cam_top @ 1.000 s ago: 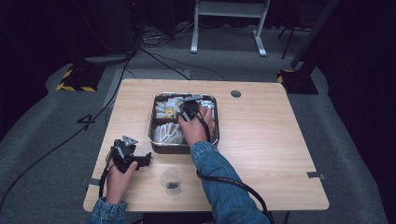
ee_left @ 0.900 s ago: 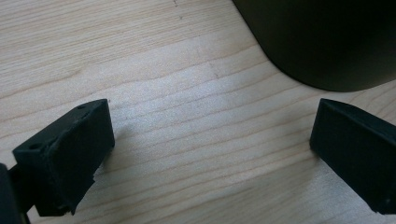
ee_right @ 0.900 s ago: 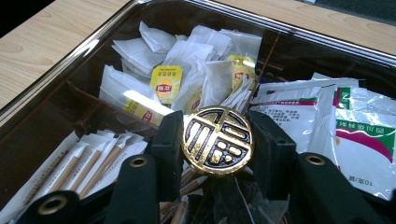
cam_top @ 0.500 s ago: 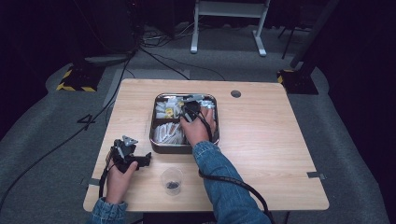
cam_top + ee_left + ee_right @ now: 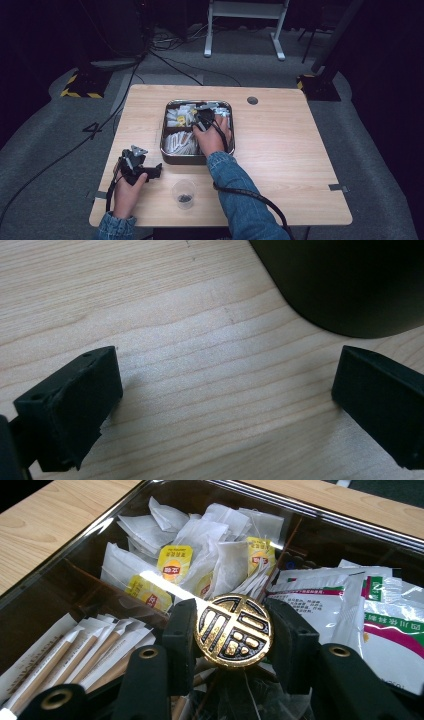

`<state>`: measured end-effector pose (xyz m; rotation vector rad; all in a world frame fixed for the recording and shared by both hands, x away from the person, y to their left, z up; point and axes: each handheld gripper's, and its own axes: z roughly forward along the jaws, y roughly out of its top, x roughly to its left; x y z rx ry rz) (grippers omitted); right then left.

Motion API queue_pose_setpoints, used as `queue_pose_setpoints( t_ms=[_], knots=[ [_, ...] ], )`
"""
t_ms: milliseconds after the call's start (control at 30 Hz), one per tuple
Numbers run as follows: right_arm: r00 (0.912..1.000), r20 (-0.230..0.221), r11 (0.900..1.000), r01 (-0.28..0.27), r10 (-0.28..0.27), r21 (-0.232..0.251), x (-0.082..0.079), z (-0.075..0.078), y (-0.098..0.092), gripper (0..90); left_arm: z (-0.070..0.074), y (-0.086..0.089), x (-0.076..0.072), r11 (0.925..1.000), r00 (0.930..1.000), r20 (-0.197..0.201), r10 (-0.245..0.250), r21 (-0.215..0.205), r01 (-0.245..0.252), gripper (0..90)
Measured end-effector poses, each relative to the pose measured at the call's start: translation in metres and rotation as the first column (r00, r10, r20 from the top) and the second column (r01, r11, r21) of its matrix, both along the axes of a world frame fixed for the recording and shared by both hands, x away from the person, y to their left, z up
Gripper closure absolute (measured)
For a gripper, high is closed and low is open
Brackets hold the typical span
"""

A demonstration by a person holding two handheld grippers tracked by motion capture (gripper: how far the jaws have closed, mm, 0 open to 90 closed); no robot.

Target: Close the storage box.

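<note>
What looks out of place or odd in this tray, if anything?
One oddity: the right gripper is shut on a round gold-and-black knob, apparently a lid's handle, over the metal tray of tea bags, sachets and wrapped sticks. Nothing looks spilled or damaged.

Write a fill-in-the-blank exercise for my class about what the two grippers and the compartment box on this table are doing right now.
1. The right gripper grips a round ____ knob.
2. The left gripper rests on the wooden table with its jaws ____.
3. The tea bags with yellow tags lie inside the metal ____.
4. A small clear cup stands between the person's two ____.

Missing words: gold; open; box; forearms
</note>
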<state>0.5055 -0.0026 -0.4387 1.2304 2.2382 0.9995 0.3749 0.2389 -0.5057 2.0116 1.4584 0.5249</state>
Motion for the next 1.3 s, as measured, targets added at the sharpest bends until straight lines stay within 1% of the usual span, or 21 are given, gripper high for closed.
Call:
queue_pose_setpoints(
  t_ms=[67, 133, 233, 367, 433, 600, 700, 767, 900, 1067, 1167, 1300],
  knots=[
    [1.0000, 0.010, 1.000, 0.000, 0.000, 0.022, 0.000, 0.001, -0.002, 52.7, 0.000, 0.000, 0.000, 1.0000, 1.0000, 0.000, 0.000, 0.000, 0.000, 0.2],
    [0.9999, 0.011, 0.999, 0.004, -0.005, 0.043, 0.000, 0.004, -0.003, 50.0, 0.000, 0.000, 0.000, 1.0000, 1.0000, -0.001, -0.001, 0.002, 0.001, 0.2],
    [0.9997, 0.025, 0.999, 0.004, -0.005, 0.050, -0.001, 0.010, -0.008, 46.9, 0.000, 0.000, 0.000, 1.0000, 1.0000, -0.001, -0.001, 0.002, 0.001, 0.2],
    [0.9994, 0.035, 0.997, -0.001, -0.002, 0.079, -0.004, 0.022, -0.017, 45.2, 0.000, 0.000, 0.000, 1.0000, 1.0000, -0.002, -0.002, 0.002, 0.002, 0.2],
    [0.9985, 0.055, 0.997, -0.003, -0.001, 0.078, -0.006, 0.030, -0.024, 44.3, 0.000, 0.000, 0.000, 1.0000, 1.0000, 0.000, -0.003, 0.004, 0.003, 0.2],
    [0.9974, 0.070, 0.993, 0.010, -0.019, 0.121, -0.012, 0.048, -0.049, 43.8, 0.000, 0.000, 0.000, 1.0000, 1.0000, 0.000, -0.004, 0.004, 0.004, 0.2],
    [0.9957, 0.087, 0.992, 0.020, -0.031, 0.122, -0.016, 0.058, -0.064, 43.4, 0.000, 0.001, 0.000, 1.0000, 1.0000, 0.000, -0.005, 0.003, 0.005, 0.2],
    [0.9956, 0.085, 0.990, 0.026, -0.038, 0.137, -0.020, 0.063, -0.073, 43.3, 0.000, 0.001, 0.000, 1.0000, 1.0000, -0.001, -0.005, 0.003, 0.005, 0.2],
    [0.9938, 0.099, 0.989, 0.035, -0.050, 0.145, -0.027, 0.071, -0.092, 43.4, 0.000, 0.001, 0.000, 1.0000, 1.0000, -0.002, -0.006, 0.001, 0.006, 0.2],
    [0.9900, 0.122, 0.986, 0.051, -0.071, 0.161, -0.038, 0.086, -0.120, 43.3, 0.000, 0.001, 0.000, 1.0000, 1.0000, -0.002, -0.004, 0.001, 0.004, 0.1],
    [0.9860, 0.142, 0.985, 0.064, -0.087, 0.160, -0.044, 0.095, -0.137, 43.1, 0.000, 0.002, 0.000, 1.0000, 1.0000, -0.001, -0.005, 0.004, 0.005, 0.2],
    [0.9827, 0.151, 0.983, 0.082, -0.107, 0.162, -0.054, 0.099, -0.160, 42.8, 0.000, 0.002, -0.001, 1.0000, 1.0000, -0.001, -0.001, 0.004, 0.001, 0.2]
  ],
)
